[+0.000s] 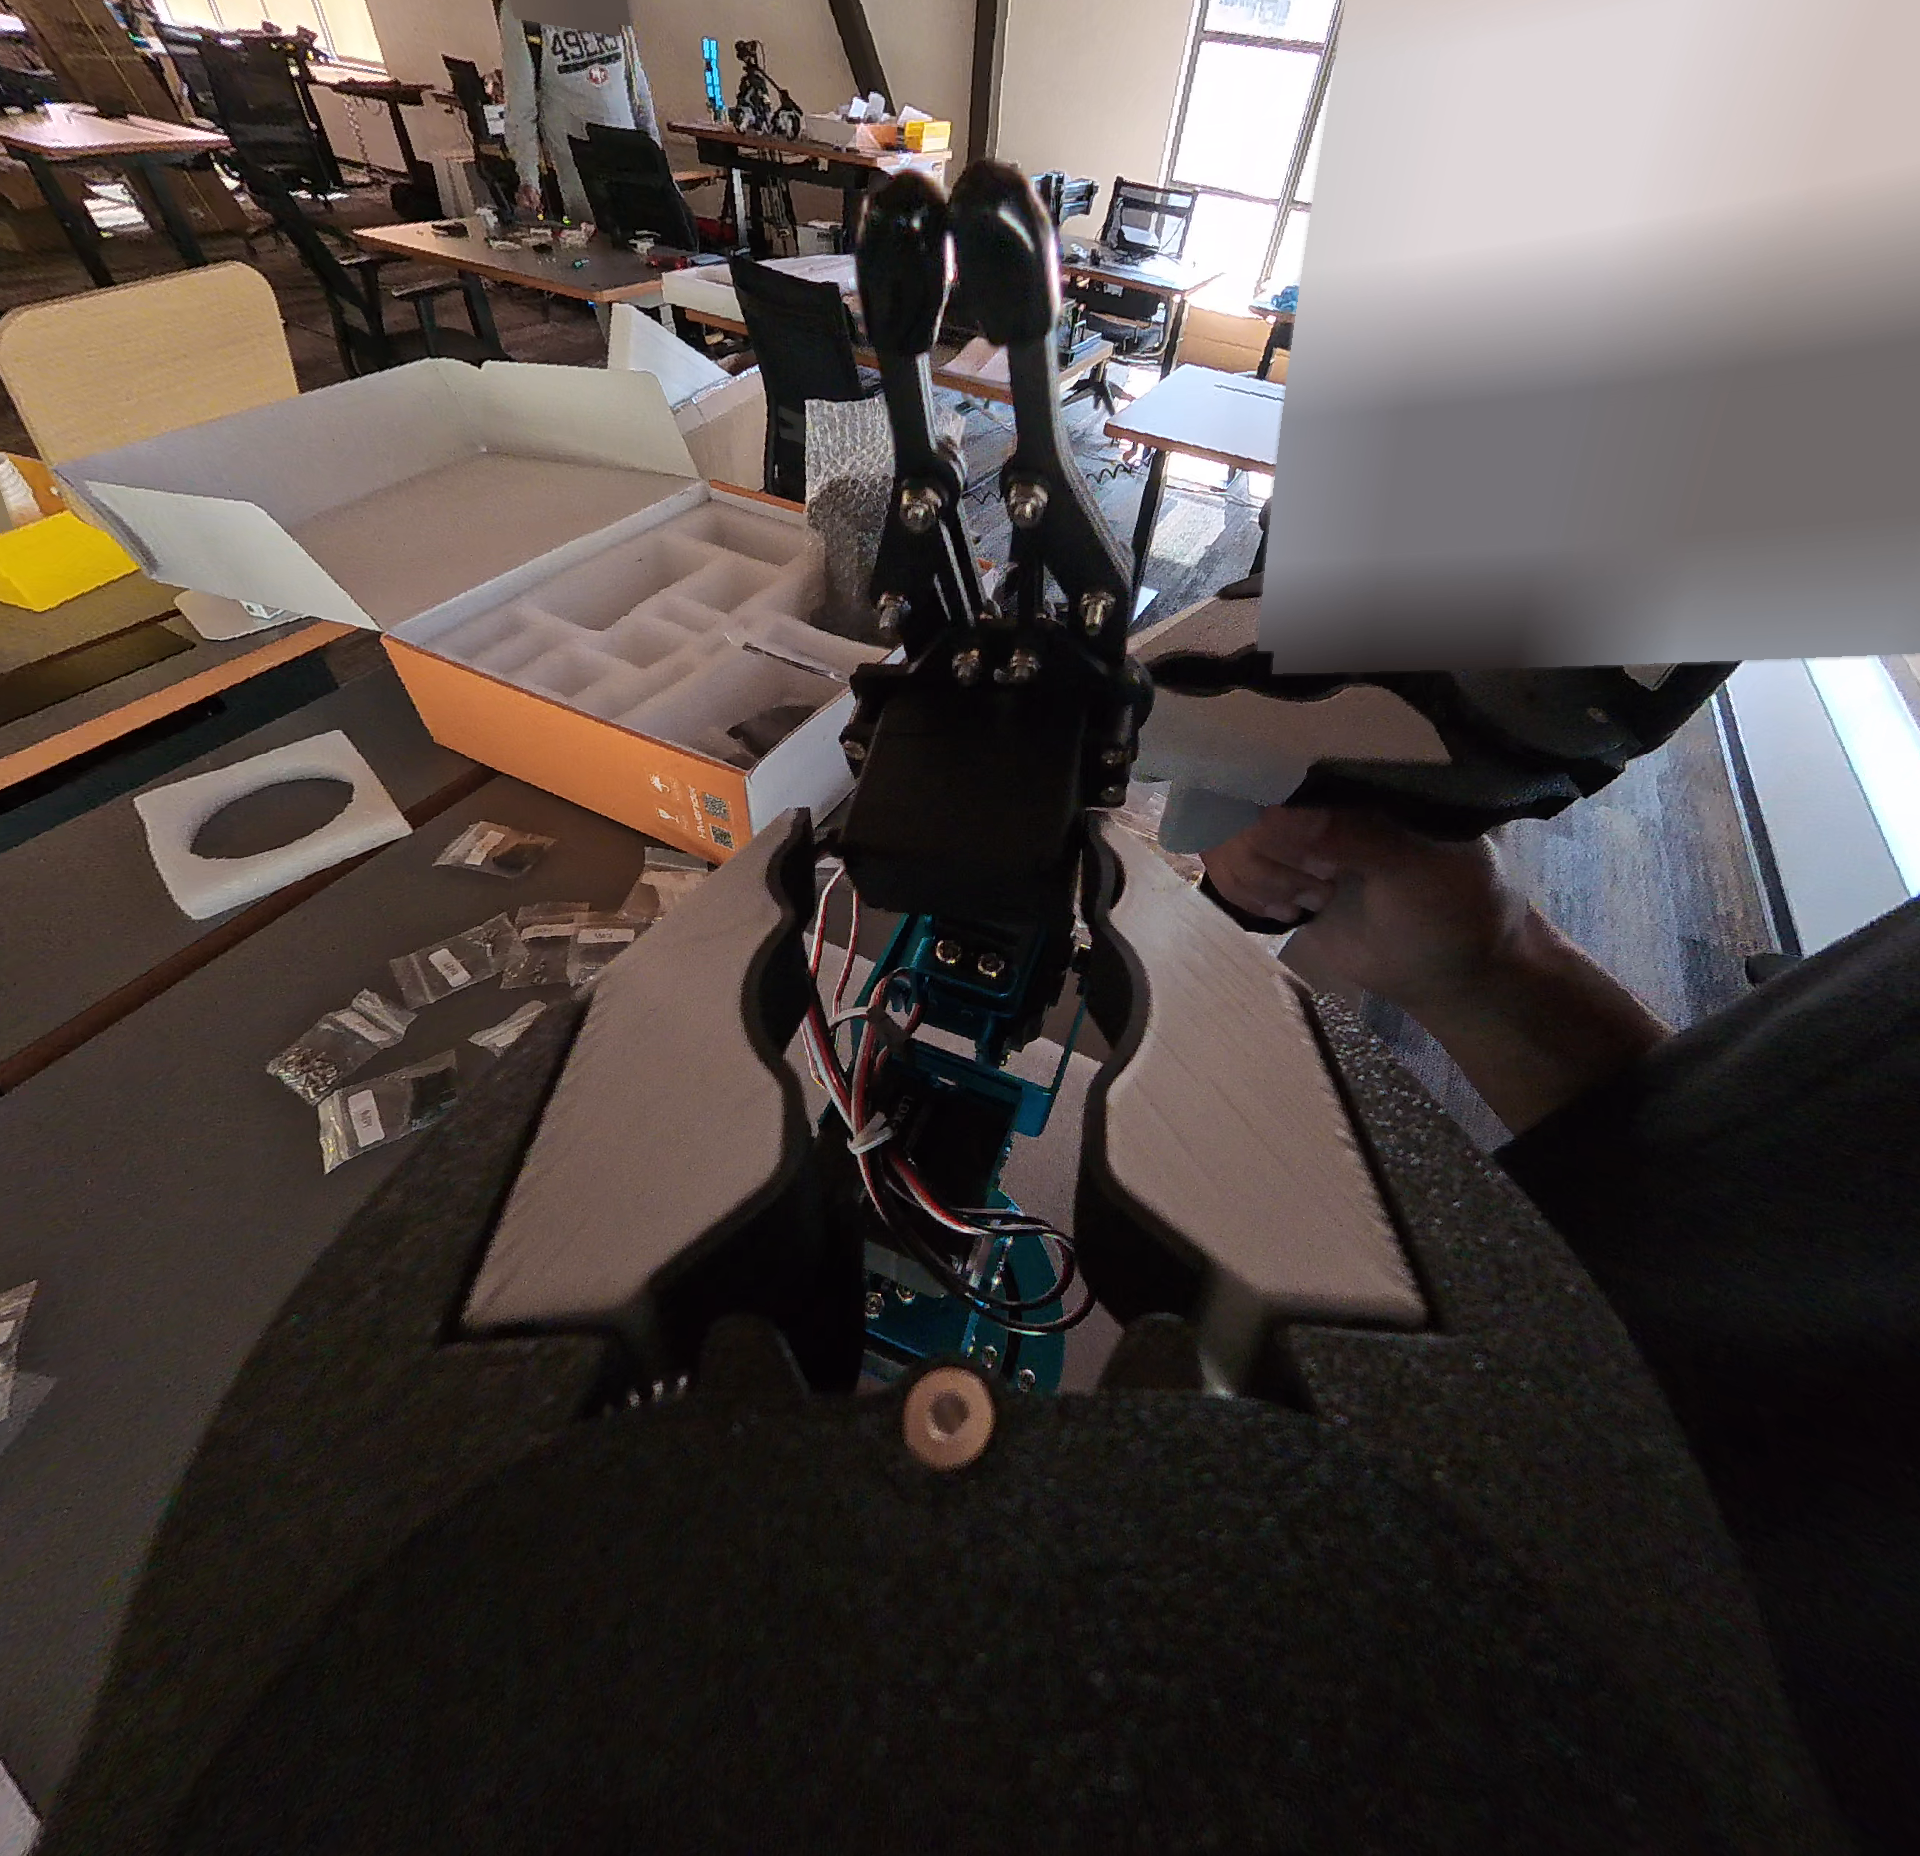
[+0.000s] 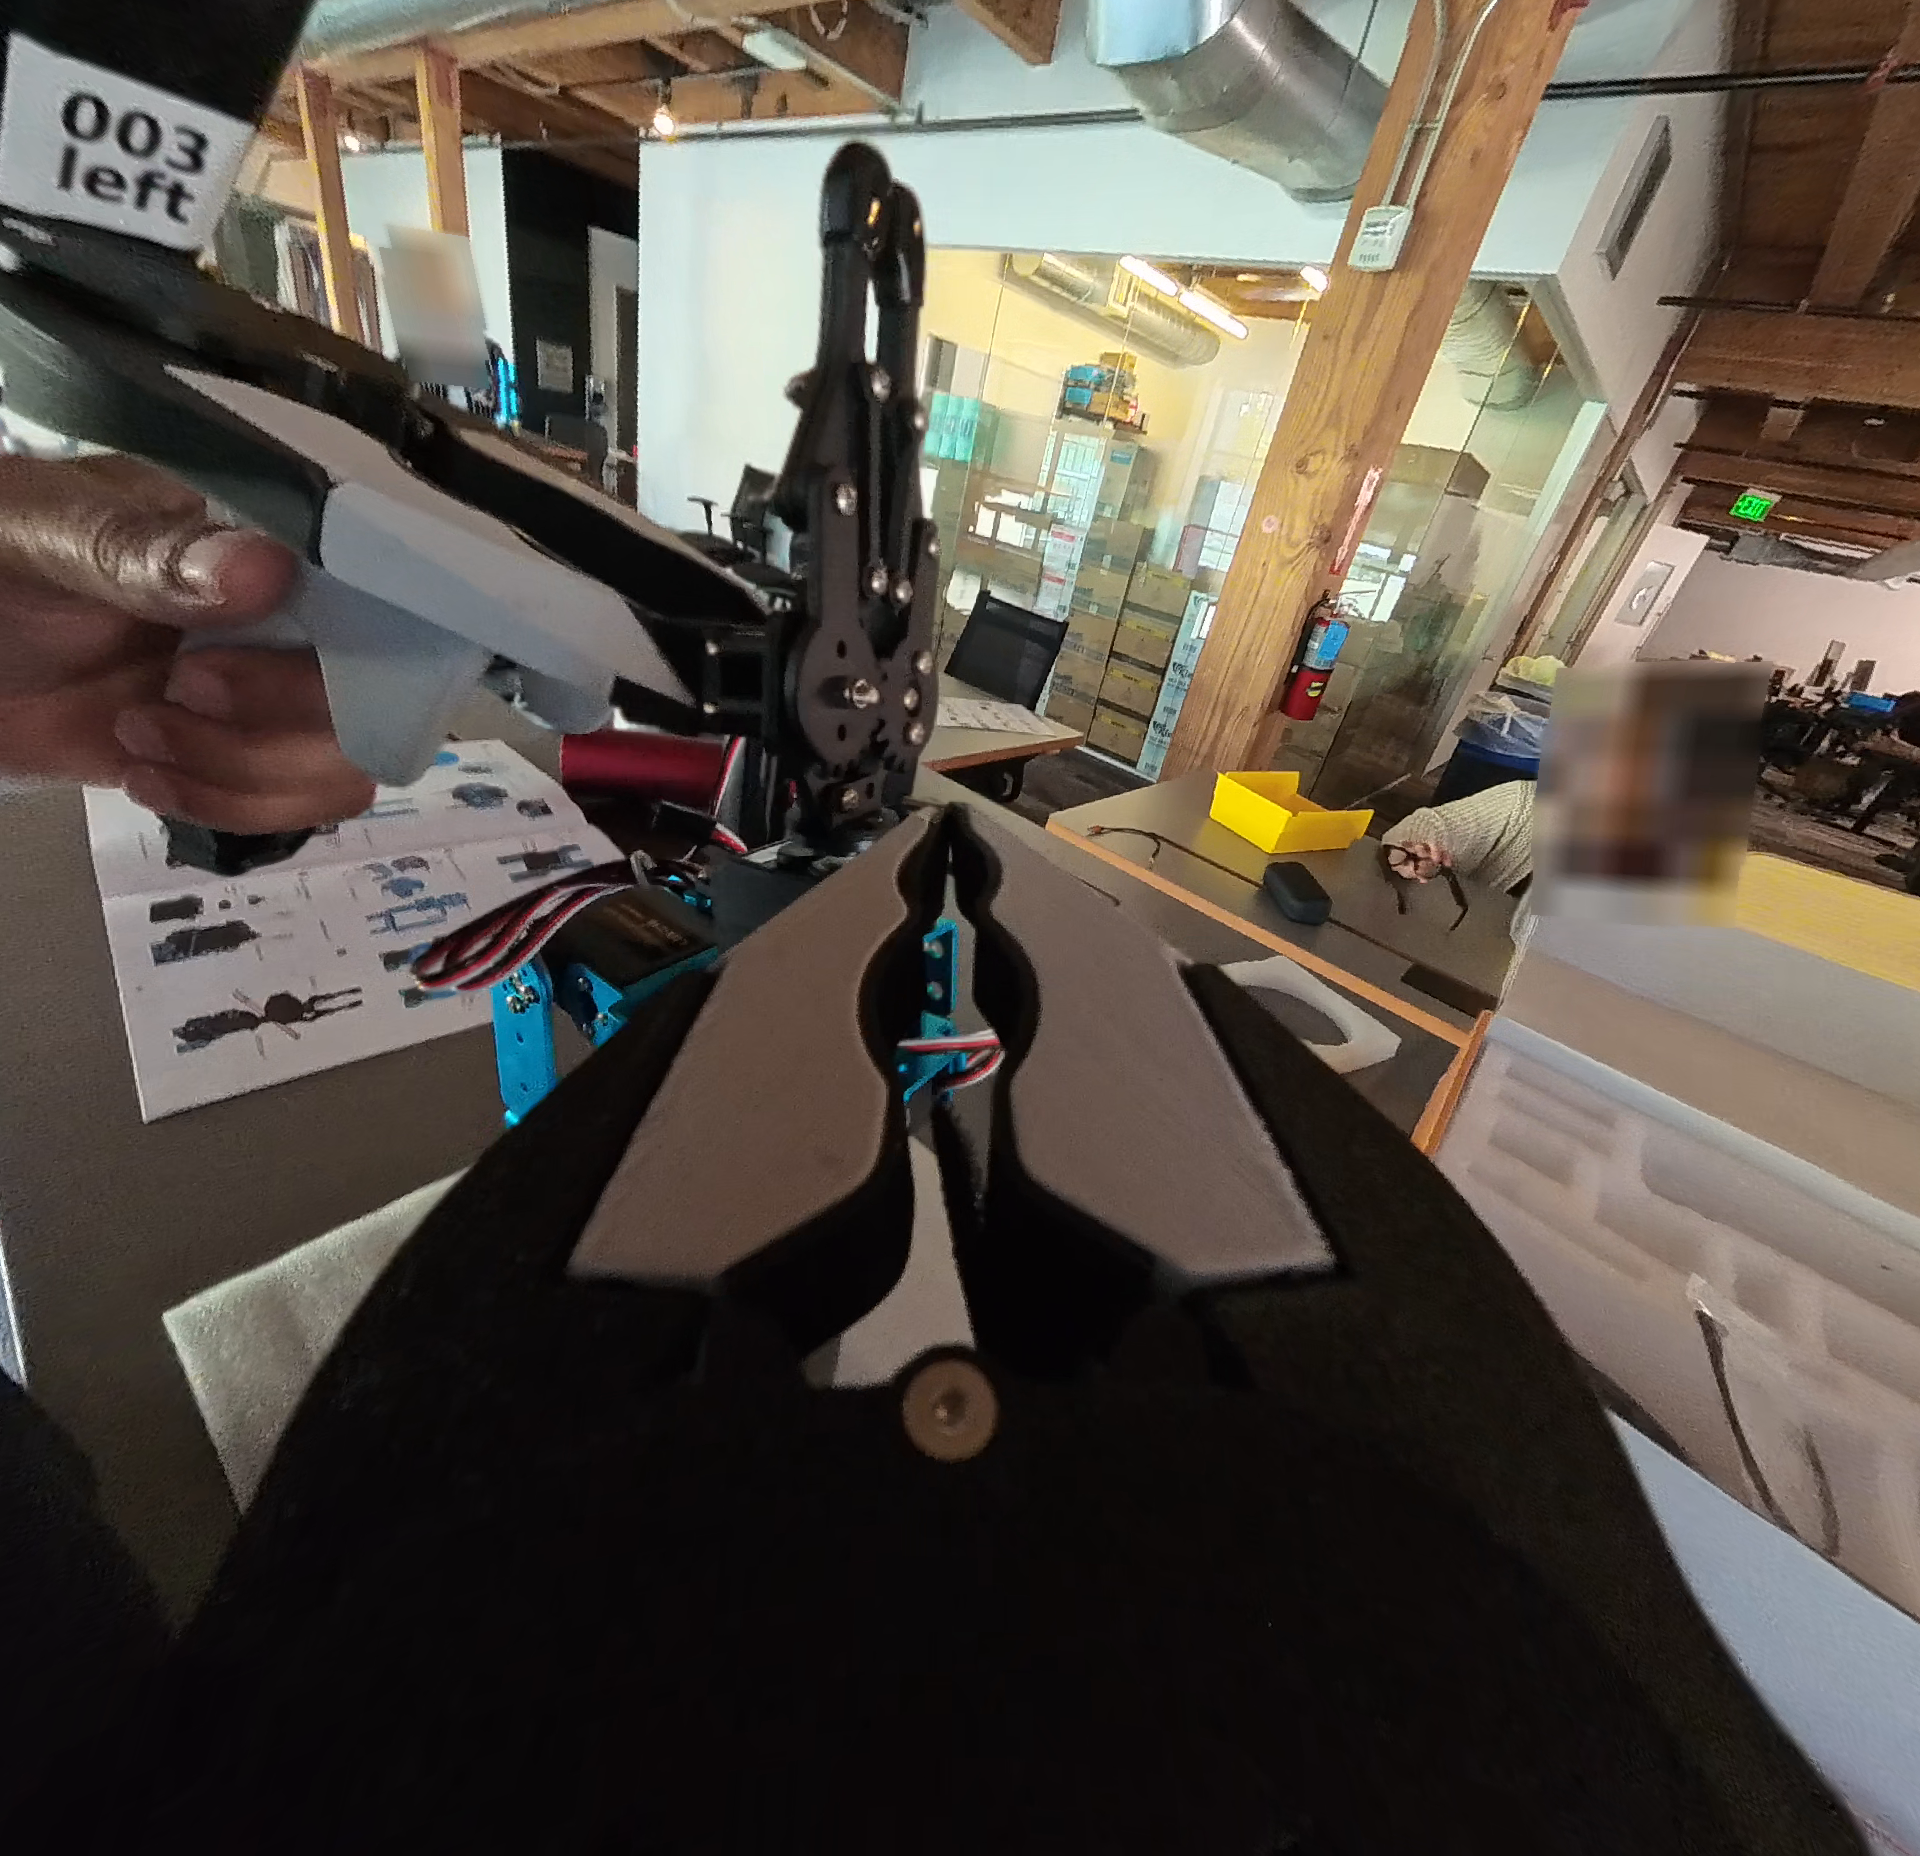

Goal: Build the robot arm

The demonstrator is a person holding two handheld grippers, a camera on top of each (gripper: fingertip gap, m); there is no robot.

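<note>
Small black-and-blue metal robot arm kit [image 1: 966, 788] upright, long axis vertical; left gripper [image 1: 951, 850] clamped around its black servo body. Right gripper [image 2: 948, 819] tips together, just beside base.

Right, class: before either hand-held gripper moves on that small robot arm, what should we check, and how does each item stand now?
1. Small robot arm stands upright: ok.
2. Left hand-held gripper has a finger on each side of the black servo: ok. Firm grip: cannot tell.
3. Right hand-held gripper has its tips together near the claw's base: ok. Pinching a part: cannot tell.
4. Servo wires clear of the left fingers: not ok, they hang loose between them.
5. Claw tips closed: ok.
</note>
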